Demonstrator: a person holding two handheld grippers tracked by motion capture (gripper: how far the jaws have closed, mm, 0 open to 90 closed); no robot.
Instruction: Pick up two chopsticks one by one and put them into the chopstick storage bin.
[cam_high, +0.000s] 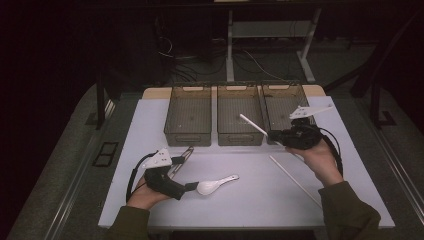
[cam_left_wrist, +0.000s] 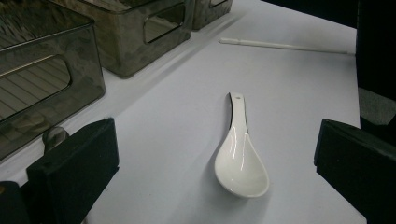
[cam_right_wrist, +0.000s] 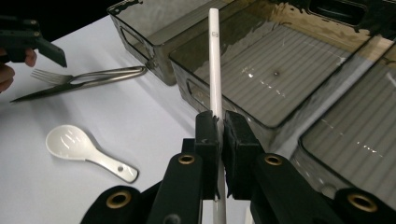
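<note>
**White chopstick clamped above the middle bin**

High view: the right gripper (cam_high: 278, 138) is held just in front of the middle bin (cam_high: 240, 116), the centre one of three smoky translucent bins at the far side of the white desk (cam_high: 240, 200). Its fingers are clenched on a white chopstick (cam_high: 253, 124), a thin, straight, plain stick that slants up and away over the middle bin's near right corner. A second chopstick (cam_high: 295, 181) of the same look lies flat on the desk, nearer the person than the middle bin and to its right. A white spoon (cam_high: 216, 184) lies on the desk well in front of the middle bin, with the left gripper (cam_high: 191, 186) just beside its bowl. A metal fork and knife (cam_high: 184, 156) rest in front of the left bin (cam_high: 189, 115).

Left gripper view: the fingers (cam_left_wrist: 77, 165) stand released and wide apart, with the glossy white spoon (cam_left_wrist: 242, 161) lying on the desk between them, untouched, its handle pointing away.

Right gripper view: the black fingers (cam_right_wrist: 206, 135) press on the chopstick (cam_right_wrist: 214, 65) from both sides. It is smooth, round and off-white, with a faint mark near its far tip, and rises over the ribbed floor of the middle bin (cam_right_wrist: 280, 70). The spoon (cam_right_wrist: 84, 149) and the fork and knife (cam_right_wrist: 88, 78) lie on the desk to the left of that bin.
</note>
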